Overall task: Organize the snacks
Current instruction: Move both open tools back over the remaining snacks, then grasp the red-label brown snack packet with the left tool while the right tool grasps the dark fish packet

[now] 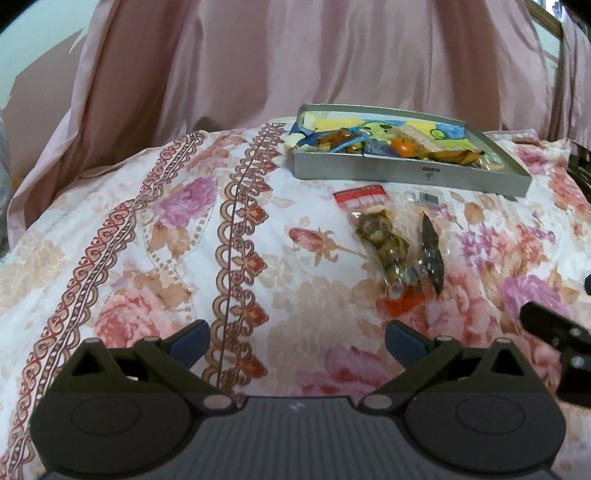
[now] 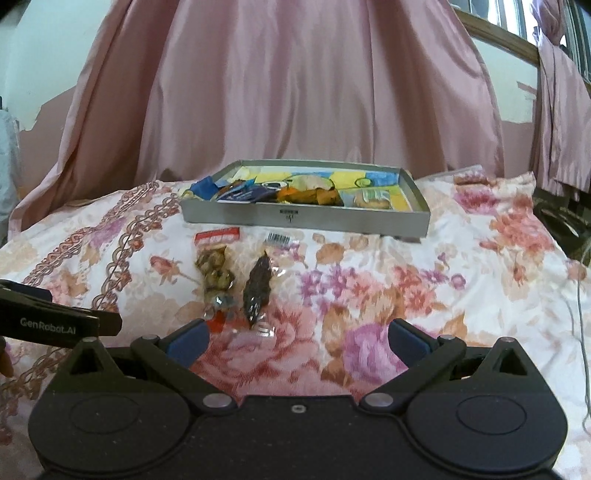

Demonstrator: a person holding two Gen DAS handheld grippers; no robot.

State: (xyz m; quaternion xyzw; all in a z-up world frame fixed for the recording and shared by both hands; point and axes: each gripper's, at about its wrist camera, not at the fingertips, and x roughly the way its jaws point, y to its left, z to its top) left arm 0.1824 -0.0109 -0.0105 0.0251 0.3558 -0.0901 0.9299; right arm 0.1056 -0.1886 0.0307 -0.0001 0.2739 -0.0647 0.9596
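A shallow rectangular metal tray (image 2: 306, 218), dull grey with straight low walls and a bright cartoon-printed floor, sits on a bed covered in a soft floral sheet (image 1: 155, 236) printed with pink and peach roses and a band of scrolling brown lacework. Inside the tray lies a loose heap of wrapped snacks (image 2: 280, 192): crinkly blue and orange foils, a pale packet, and one small round orange piece (image 1: 402, 144) (fruit or sweet, too blurred to tell). On the sheet just in front of the tray's near wall lie two clear plastic packets side by side, close together: a red-headed packet of lumpy yellow-brown pieces (image 2: 216, 275) and a packet with a barcode label holding one dark, glossy, leaf-shaped piece (image 2: 258, 288). The left gripper (image 1: 297, 341) hovers above the sheet with its blue-padded fingers spread wide and nothing between them; the packets lie ahead and to its right. The right gripper (image 2: 297, 341) is likewise spread wide and holds nothing, with both packets just beyond its left fingertip. The two tools sit near each other, each showing at the edge of the other's view. Behind the bed hangs a smooth, satiny pink curtain (image 2: 295, 85) in long folds, with a window frame (image 2: 517, 29) at upper right.
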